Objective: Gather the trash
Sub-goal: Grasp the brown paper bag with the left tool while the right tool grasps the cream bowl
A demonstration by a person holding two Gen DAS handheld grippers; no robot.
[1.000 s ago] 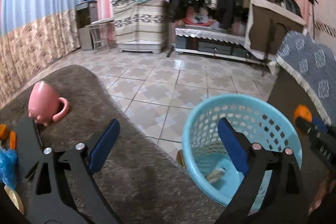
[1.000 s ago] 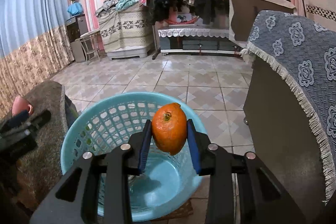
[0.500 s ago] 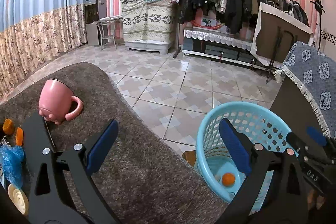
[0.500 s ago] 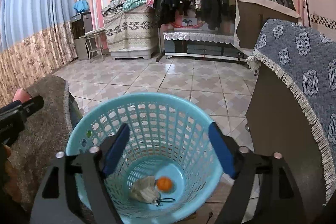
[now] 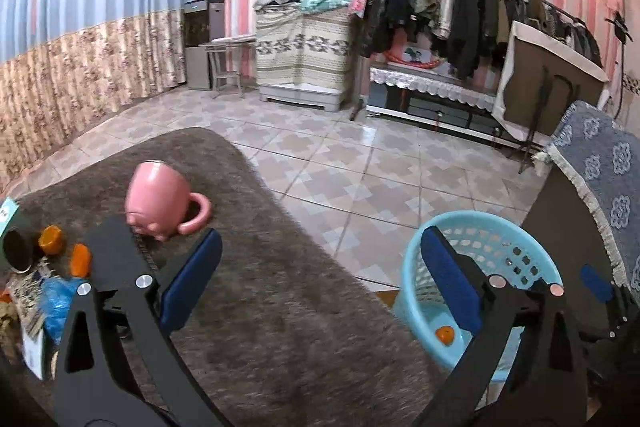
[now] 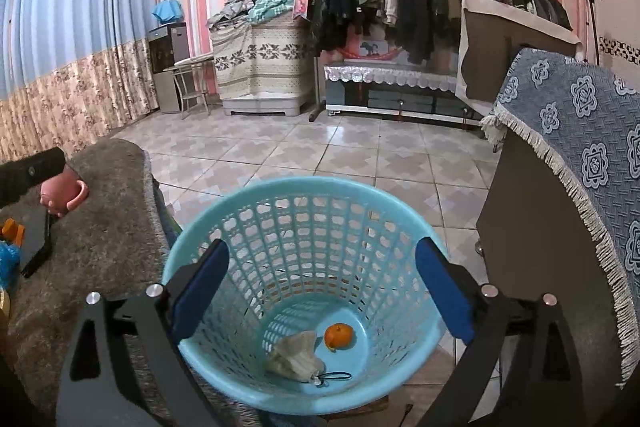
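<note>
A light blue plastic basket (image 6: pixel 304 195) stands on the floor beside the table. In it lie an orange fruit (image 6: pixel 338 335) and a crumpled pale wrapper (image 6: pixel 297 354); the fruit also shows in the left wrist view (image 5: pixel 443 335). My right gripper (image 6: pixel 320 287) is open and empty above the basket. My left gripper (image 5: pixel 318 279) is open and empty over the brown fuzzy table cover (image 5: pixel 280 307), near the basket (image 5: pixel 516 227). Orange bits (image 5: pixel 52 239) and a blue wrapper (image 5: pixel 56 303) lie at the table's left.
A pink mug (image 5: pixel 160 201) lies upside down on the table cover. A dark tin (image 5: pixel 16 249) and papers sit at the far left. A cabinet with a blue patterned cloth (image 6: pixel 580 155) stands right of the basket. Tiled floor (image 5: pixel 360 155) lies beyond.
My right gripper opened and dropped the orange fruit into the basket, where it now rests. My left gripper drew back and left, bringing more of the table's left clutter into view.
</note>
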